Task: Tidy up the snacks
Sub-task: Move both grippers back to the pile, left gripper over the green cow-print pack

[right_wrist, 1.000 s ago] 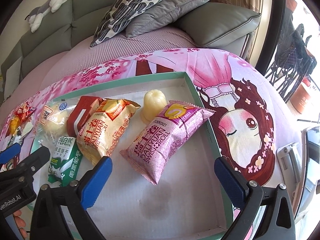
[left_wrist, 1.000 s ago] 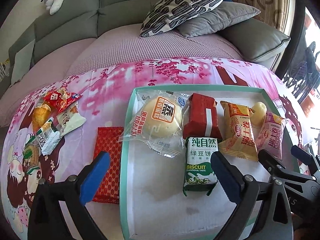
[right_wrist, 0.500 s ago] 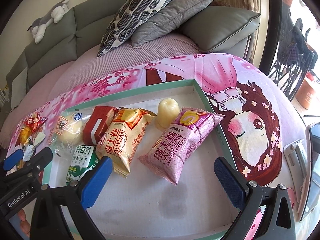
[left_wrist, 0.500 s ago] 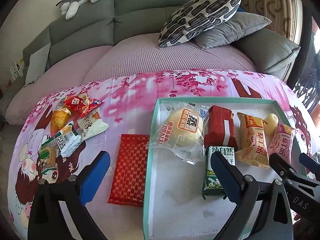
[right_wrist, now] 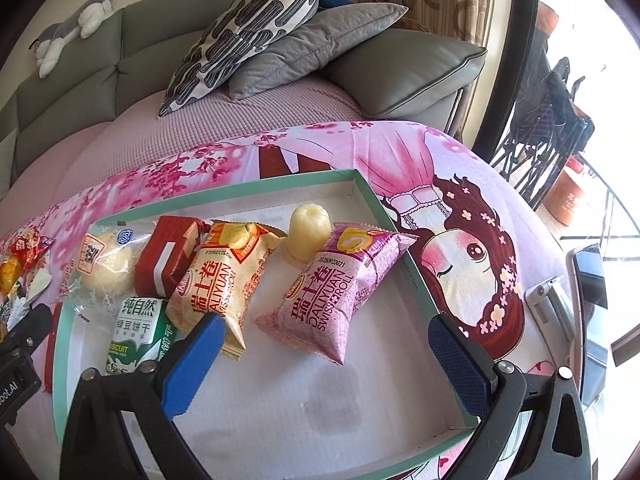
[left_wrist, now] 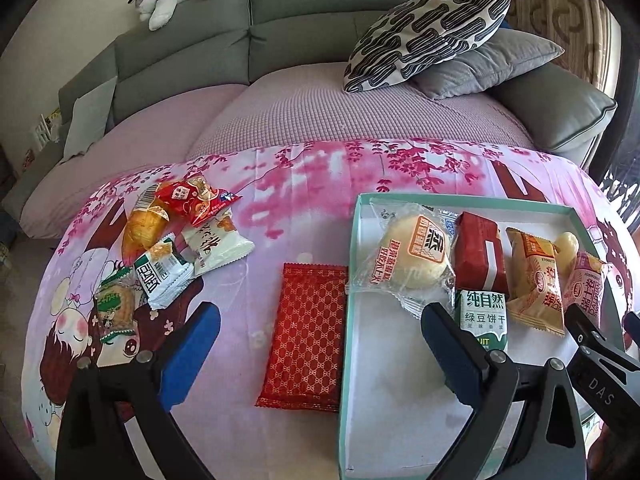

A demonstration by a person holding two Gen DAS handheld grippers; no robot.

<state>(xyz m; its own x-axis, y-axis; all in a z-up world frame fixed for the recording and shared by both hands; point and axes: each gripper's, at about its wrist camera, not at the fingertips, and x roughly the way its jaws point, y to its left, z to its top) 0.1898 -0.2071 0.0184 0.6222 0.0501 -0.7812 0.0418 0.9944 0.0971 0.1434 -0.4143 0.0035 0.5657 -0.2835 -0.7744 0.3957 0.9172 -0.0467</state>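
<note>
Left gripper [left_wrist: 320, 354]: jaws spread wide, holding nothing; it hovers above the red patterned packet [left_wrist: 308, 336] and the left wall of the tray [left_wrist: 347, 320].
Right gripper [right_wrist: 326, 354]: jaws also wide apart and empty, hanging over the near right part of the tray [right_wrist: 404, 256], just short of the pink Swiss roll pack [right_wrist: 340, 288].
Tray: shallow box with a teal rim and white floor, lying on the pink cartoon-print cloth [left_wrist: 280, 208].
Inside the tray, left to right: a round bun in clear wrap [left_wrist: 412, 258], a dark red pack [left_wrist: 480, 256], an orange Swiss roll pack [left_wrist: 536, 280], then the pink Swiss roll pack at the right.
Green biscuit pack [right_wrist: 138, 328]: in front of the dark red pack, touching the bun's wrapper; its near end is hidden behind a left gripper finger in the left wrist view.
Pale yellow jelly cup [right_wrist: 309, 232]: standing behind the two Swiss rolls, near the tray's far right corner.
Red patterned packet: flat on the cloth, just beside the tray's left wall, outside it.
Loose pile [left_wrist: 176, 240]: several small snacks heaped on the cloth well left of the tray, among them a red bag, a white pack and a green-and-white one; the rest are too jumbled to name.
Tray floor: a faint grey stain [right_wrist: 332, 408] on the near bare part.
Background: a grey sofa with a patterned cushion [left_wrist: 428, 36].
</note>
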